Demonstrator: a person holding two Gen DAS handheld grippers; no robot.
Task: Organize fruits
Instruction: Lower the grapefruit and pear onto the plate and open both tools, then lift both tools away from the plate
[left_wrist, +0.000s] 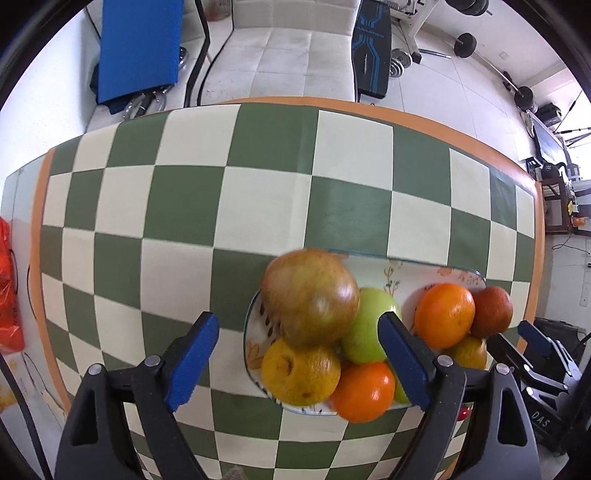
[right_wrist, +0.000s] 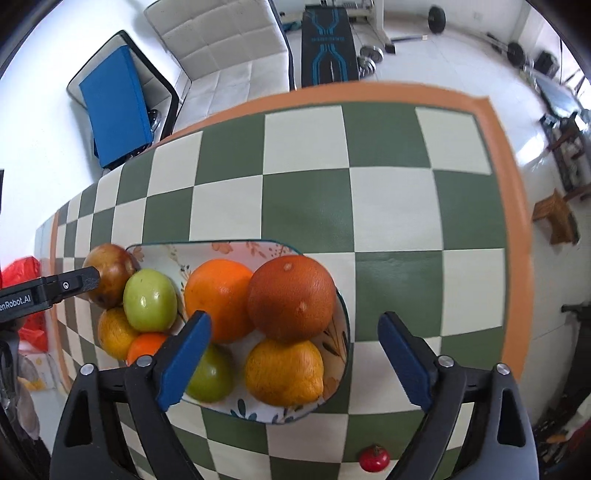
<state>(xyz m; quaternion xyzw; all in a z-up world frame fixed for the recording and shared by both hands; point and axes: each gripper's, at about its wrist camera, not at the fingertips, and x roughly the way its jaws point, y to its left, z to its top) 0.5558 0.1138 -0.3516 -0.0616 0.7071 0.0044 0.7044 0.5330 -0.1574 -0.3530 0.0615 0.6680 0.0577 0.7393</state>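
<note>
left hand-held gripper (left_wrist: 299, 363) open, over fruit plate (left_wrist: 399, 273)

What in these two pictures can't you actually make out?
- Plate: much of its floor is hidden by fruit in both views.
- Second green apple: partly behind the right gripper finger in the right view; only a sliver shows in the left view.
- Small red fruit: too small to identify; nearly hidden behind the left gripper in the left view.
- Red bag: cut off by the edge.

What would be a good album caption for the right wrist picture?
Open right gripper hovering over a floral plate heaped with fruit on a checkered table, one small red fruit left outside.
</note>
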